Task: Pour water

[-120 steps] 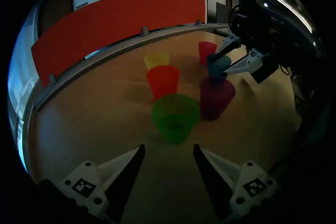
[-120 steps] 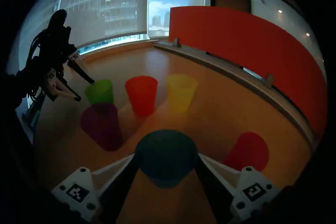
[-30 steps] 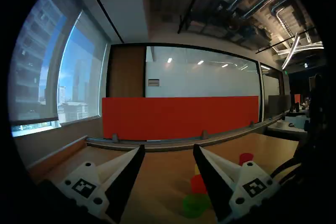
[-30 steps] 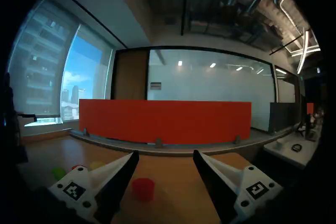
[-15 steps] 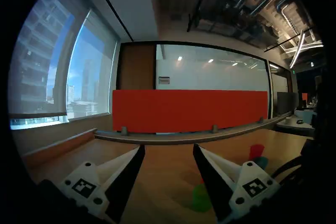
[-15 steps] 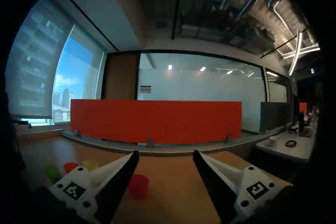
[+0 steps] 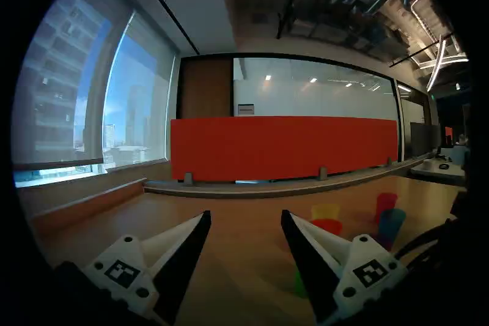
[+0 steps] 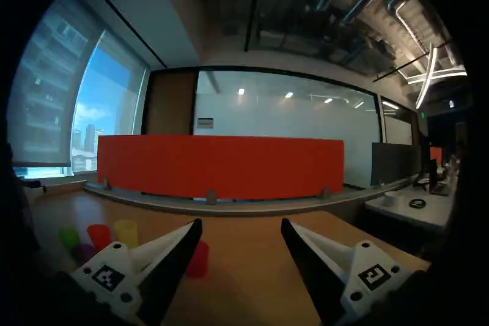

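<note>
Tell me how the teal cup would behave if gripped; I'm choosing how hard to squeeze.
The teal cup looks like smooth plastic, so it is probably light and may flex or slip under a squeeze. It stands upright on the table, narrower at its base, so a push near the rim would likely tip it. Its contents cannot be seen.

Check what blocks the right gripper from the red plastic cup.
Nothing visible does. The red translucent plastic cup stands alone on the wooden table, partly behind one finger of the open right gripper.

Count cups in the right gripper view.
5: green cup, orange cup, yellow cup far left; purple cup in front; red cup nearer centre. More may be hidden.
</note>
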The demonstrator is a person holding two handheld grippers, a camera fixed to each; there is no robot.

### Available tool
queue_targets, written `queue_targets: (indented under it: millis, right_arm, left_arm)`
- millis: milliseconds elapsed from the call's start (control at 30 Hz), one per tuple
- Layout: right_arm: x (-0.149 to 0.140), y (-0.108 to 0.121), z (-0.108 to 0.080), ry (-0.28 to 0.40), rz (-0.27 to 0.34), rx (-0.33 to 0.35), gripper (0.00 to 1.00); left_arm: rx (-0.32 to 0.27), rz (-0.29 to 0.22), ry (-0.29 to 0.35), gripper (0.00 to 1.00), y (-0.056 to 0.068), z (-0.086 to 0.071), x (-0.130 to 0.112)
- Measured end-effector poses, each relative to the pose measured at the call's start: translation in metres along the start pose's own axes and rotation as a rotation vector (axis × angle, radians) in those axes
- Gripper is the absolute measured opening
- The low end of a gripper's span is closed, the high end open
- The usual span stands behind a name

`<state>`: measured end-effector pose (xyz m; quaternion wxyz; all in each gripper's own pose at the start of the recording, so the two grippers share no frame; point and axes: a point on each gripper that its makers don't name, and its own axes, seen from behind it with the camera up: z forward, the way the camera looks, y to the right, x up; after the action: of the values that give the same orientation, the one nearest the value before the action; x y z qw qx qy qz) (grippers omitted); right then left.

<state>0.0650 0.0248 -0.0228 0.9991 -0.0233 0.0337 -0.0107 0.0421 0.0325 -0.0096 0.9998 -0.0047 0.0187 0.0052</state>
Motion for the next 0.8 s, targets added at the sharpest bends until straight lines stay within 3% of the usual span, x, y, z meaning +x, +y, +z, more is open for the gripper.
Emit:
queue_targets:
  millis: [200,800]
  right_arm:
    - [0.002,0.010,-0.005,-0.002,-0.011,-0.026,1.00]
    - [0.011,0.009,-0.011,0.002,-0.029,-0.034,1.00]
  left_arm:
    - [0.009,-0.001,-0.014,0.84,-0.012,0.001,-0.016]
    - [0.004,-0.011,-0.040,0.84,-0.027,0.006,-0.040]
